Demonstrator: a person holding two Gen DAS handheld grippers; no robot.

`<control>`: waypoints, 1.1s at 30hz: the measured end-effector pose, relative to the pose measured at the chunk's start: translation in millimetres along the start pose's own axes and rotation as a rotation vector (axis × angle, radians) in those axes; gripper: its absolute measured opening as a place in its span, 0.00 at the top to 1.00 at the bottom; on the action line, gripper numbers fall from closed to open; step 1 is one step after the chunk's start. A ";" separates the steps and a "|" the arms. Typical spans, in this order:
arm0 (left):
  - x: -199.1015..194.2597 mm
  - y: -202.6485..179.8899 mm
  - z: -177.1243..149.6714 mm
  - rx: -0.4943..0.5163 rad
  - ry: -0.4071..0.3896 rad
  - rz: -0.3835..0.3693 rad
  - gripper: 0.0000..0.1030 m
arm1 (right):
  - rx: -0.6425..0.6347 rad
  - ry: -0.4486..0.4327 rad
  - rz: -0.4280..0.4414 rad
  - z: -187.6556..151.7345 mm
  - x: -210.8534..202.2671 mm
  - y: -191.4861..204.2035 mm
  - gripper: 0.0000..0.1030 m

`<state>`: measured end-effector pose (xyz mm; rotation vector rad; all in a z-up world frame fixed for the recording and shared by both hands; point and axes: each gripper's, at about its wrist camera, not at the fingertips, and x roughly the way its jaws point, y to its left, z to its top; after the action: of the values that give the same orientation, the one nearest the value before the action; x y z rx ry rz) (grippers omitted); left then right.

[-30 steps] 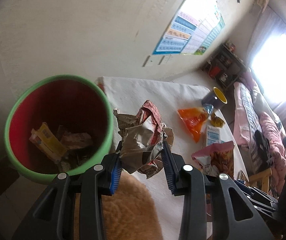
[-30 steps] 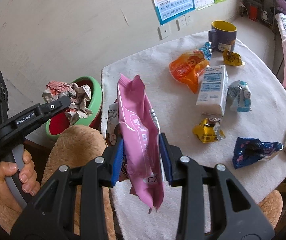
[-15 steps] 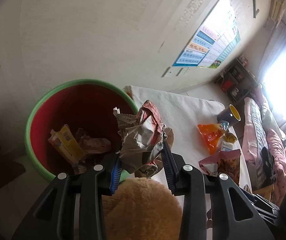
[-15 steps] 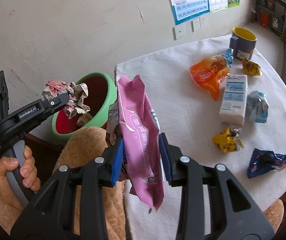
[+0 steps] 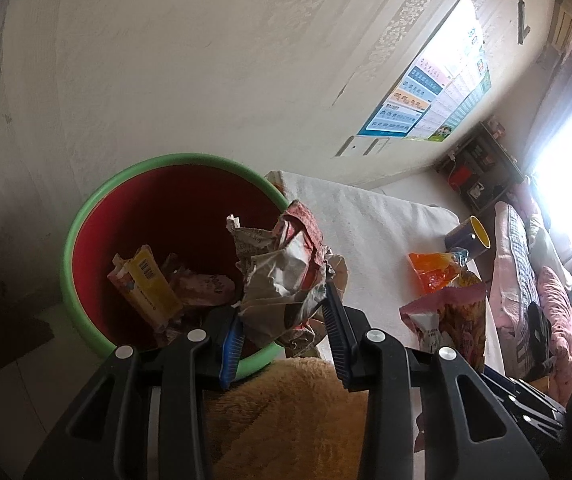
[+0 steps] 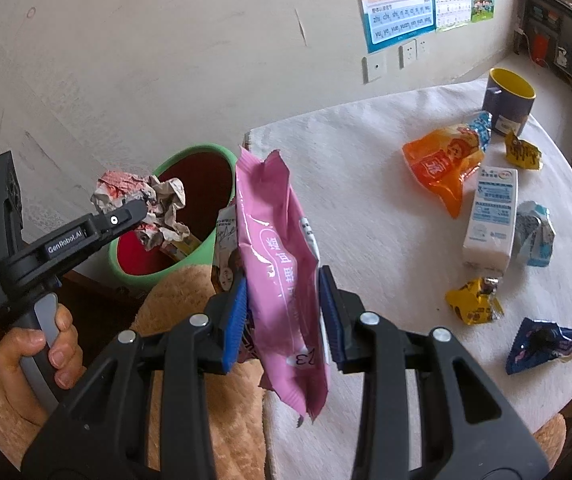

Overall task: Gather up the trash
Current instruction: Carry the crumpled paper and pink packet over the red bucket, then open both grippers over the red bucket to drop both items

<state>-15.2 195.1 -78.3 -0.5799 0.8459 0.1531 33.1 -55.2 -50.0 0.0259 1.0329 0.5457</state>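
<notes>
My left gripper (image 5: 282, 320) is shut on a crumpled paper wad (image 5: 282, 268) and holds it above the near right rim of a green bin with a red inside (image 5: 86, 216); wrappers lie in the bin. In the right wrist view the wad (image 6: 142, 196) hangs over the bin (image 6: 166, 160). My right gripper (image 6: 282, 312) is shut on a pink snack bag (image 6: 278, 256), upright, over the table's left edge (image 6: 254, 140).
On the white table lie an orange bag (image 6: 442, 164), a white carton (image 6: 490, 216), yellow wrappers (image 6: 474, 304), a blue wrapper (image 6: 542, 344) and a purple mug (image 6: 508, 100). A fuzzy tan sleeve (image 6: 190, 292) sits below the grippers. A wall stands behind the bin.
My left gripper has carried the paper wad left, from over the table to above the bin. The right gripper has moved left towards the bin with the pink bag.
</notes>
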 end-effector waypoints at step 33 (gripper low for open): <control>12.2 77.4 12.9 -0.136 -0.003 0.098 0.66 | -0.109 0.002 0.095 63.1 70.8 82.2 0.66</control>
<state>-25.7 265.5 -113.3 -0.6655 0.8656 0.3026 78.2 61.9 -51.7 -0.0221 1.0066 0.6875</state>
